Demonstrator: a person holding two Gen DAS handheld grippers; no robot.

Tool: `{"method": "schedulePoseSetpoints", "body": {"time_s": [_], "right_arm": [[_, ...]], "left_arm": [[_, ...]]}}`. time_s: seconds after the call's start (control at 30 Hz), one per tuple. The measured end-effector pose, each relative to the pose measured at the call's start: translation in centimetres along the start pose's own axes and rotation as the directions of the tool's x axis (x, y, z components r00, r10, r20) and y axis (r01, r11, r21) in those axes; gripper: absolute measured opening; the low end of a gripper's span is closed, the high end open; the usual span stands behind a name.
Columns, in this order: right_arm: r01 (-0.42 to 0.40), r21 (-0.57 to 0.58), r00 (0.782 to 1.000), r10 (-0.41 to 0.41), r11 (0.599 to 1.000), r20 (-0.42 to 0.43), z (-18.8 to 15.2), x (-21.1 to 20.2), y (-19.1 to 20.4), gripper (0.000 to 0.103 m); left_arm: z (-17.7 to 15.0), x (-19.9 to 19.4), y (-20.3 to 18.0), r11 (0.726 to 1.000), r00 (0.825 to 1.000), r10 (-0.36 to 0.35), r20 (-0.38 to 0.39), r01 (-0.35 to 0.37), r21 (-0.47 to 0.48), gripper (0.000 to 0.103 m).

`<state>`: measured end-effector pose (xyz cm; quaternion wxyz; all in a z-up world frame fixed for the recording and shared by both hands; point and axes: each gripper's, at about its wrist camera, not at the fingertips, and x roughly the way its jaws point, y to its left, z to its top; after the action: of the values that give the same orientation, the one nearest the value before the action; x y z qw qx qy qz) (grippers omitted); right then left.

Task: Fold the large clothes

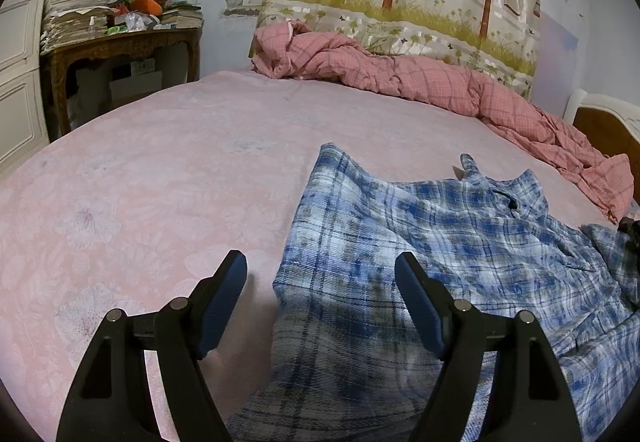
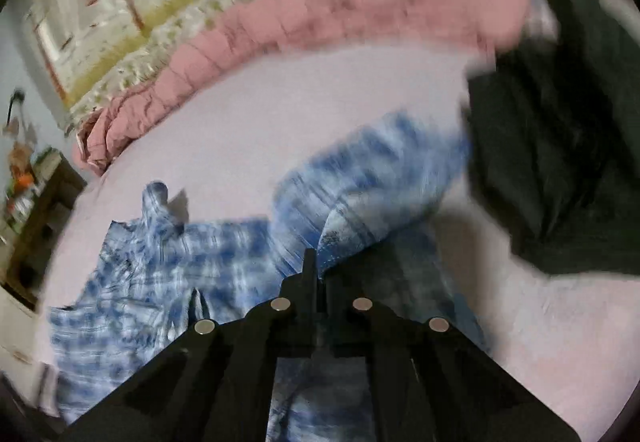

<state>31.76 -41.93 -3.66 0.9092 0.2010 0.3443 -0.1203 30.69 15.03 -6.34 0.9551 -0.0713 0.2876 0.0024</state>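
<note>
The left hand-held gripper [image 1: 320,282] hangs just above the bed [image 1: 160,182], its jaws spread wide with nothing between them, over the near corner of the blue plaid shirt [image 1: 440,242]. The shirt lies spread on the pink sheet toward the bed's near edge, collar pointing to the far side. The right hand-held gripper [image 2: 310,262] has its jaws pressed together, pinching a raised fold of the shirt, though blur smears the detail. A rumpled pink quilt [image 1: 400,74] runs along the far edge, and a dark garment [image 2: 560,162] lies by the shirt.
</note>
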Motion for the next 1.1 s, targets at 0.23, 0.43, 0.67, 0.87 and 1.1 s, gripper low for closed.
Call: {"method": "schedulePoseSetpoints", "body": {"time_s": [0.23,0.43,0.67,0.87,1.1], "right_arm": [[-0.238,-0.37,0.971,0.217,0.898,-0.098,-6.5,-2.6,12.6,0.003],[-0.258,-0.405,0.954,0.166,0.877,-0.248,-11.9,-0.9,14.2,0.018],[-0.206,-0.279,0.979,0.197,0.938,-0.06,-9.9,-6.9,8.8,0.028],[0.101,-0.216,0.985,-0.067,0.971,0.161,-6.9,-8.7,4.2,0.03],[0.018,-0.068,0.997,-0.023,0.998,-0.07,-7.6,-2.1,-1.1,0.029]], "left_arm": [[-0.2,0.1,-0.2,1.0,1.0,-0.004,0.003,0.004,-0.011,0.075],[-0.1,0.1,0.1,1.0,1.0,-0.01,0.004,0.01,-0.013,0.075],[0.1,-5.0,-3.7,0.989,0.97,0.016,0.242,-0.05,0.137,0.069],[1.1,-9.3,-14.8,0.914,0.95,-0.239,0.199,0.151,0.377,0.07],[-0.3,-5.8,-30.2,0.762,0.913,-0.401,-0.076,0.378,0.526,0.072]]}}
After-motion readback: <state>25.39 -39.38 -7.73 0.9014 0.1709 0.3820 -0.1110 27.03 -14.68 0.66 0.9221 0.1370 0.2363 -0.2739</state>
